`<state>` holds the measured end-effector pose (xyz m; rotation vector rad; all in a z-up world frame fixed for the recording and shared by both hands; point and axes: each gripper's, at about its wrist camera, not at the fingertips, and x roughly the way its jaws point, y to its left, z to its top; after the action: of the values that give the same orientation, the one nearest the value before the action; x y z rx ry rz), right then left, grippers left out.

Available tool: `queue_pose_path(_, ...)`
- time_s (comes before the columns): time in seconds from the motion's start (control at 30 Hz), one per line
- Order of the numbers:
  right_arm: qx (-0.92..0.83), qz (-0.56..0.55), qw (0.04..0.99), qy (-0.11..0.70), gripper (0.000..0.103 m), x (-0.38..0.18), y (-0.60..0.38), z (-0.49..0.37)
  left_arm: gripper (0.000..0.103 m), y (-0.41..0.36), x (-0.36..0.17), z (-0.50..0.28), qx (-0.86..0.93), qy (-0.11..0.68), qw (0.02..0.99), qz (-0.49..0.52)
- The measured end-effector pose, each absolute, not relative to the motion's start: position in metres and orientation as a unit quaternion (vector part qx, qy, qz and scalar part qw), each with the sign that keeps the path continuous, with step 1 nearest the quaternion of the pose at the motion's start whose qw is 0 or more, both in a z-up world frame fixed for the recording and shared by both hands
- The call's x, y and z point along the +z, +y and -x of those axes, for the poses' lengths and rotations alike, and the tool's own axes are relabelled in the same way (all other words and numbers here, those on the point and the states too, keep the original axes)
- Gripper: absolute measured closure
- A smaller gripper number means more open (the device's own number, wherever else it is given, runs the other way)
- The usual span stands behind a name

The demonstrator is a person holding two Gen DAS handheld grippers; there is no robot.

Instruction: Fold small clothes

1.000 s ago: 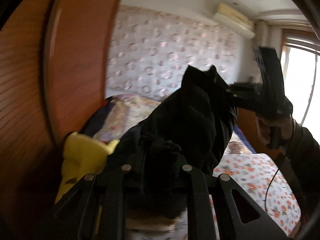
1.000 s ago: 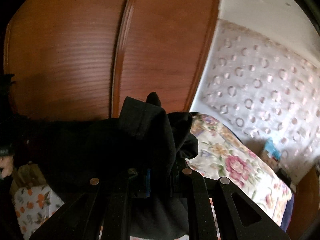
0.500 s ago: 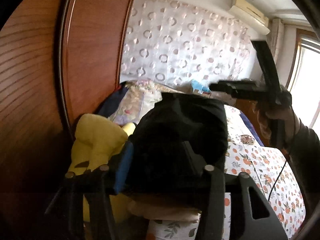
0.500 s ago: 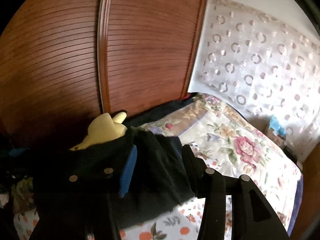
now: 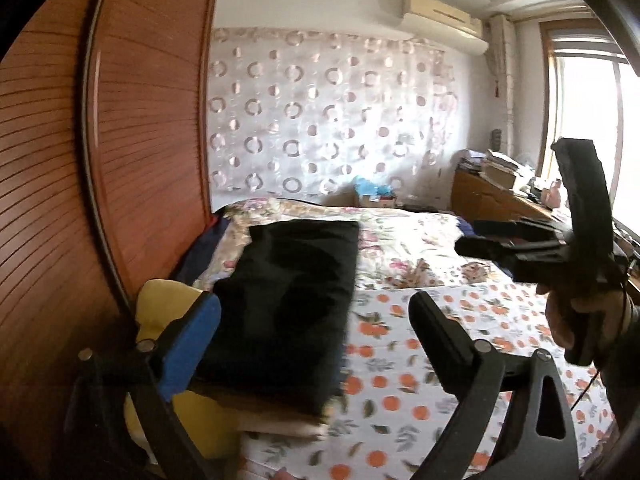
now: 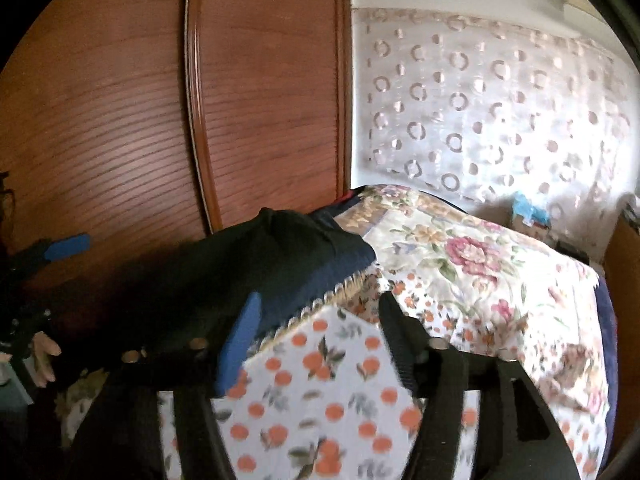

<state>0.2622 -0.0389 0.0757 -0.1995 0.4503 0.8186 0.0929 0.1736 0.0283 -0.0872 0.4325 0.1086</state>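
- Garment (image 5: 292, 300), one, black, folded flat into a rectangle; it lies on top of a small stack at the left side of the bed (image 5: 460, 320), close to the wardrobe (image 5: 132, 140)
- Under it one tan folded layer (image 5: 280, 416) shows at the near edge; a fringed edge shows below the garment in the right wrist view (image 6: 344, 292)
- One yellow item (image 5: 160, 312) sits just left of the stack, against the wardrobe
- Left gripper (image 5: 316, 320): two fingers spread wide, nothing between them; blue pad (image 5: 192, 344) on the left finger is just beside the garment's near left corner, whether touching cannot be told
- Right gripper (image 6: 316, 336): fingers wide apart, empty, over the orange-print sheet (image 6: 320, 400); its blue pad (image 6: 240, 344) overlaps the garment's edge in view
- Right gripper also seen from the left wrist view (image 5: 480, 248), held in one hand (image 5: 576, 316), well apart from the garment
- Two bed covers: orange-print sheet near, floral quilt (image 6: 472, 256) beyond
- One air conditioner (image 5: 440, 16) high on the wall, one circle-pattern curtain (image 5: 320, 120), one window (image 5: 584, 128)
- No readable writing or brand; frames blurred in places
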Motion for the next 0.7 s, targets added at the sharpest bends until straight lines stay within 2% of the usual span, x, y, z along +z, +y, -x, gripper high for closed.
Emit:
queue_pose_path(0.07, 0.382, 0.088, 0.894, 0.215, 0.024, 0.074, -0.052, -0.248, 0.007, 0.161, 0.03, -0.091, 0.045, 0.215, 0.975, 0.039)
queue_pose_path(0.27, 0.34, 0.062, 0.915, 0.21, 0.021, 0.069, -0.078, -0.209, 0.007, 0.123, 0.03, -0.082, 0.017, 0.217, 0.975, 0.038)
queue_pose_path(0.7, 0.218, 0.007, 0.962, 0.163, 0.02, 0.087, -0.125, -0.097, 0.007, 0.035, 0.05, -0.056, -0.02, 0.208, 0.978, 0.019)
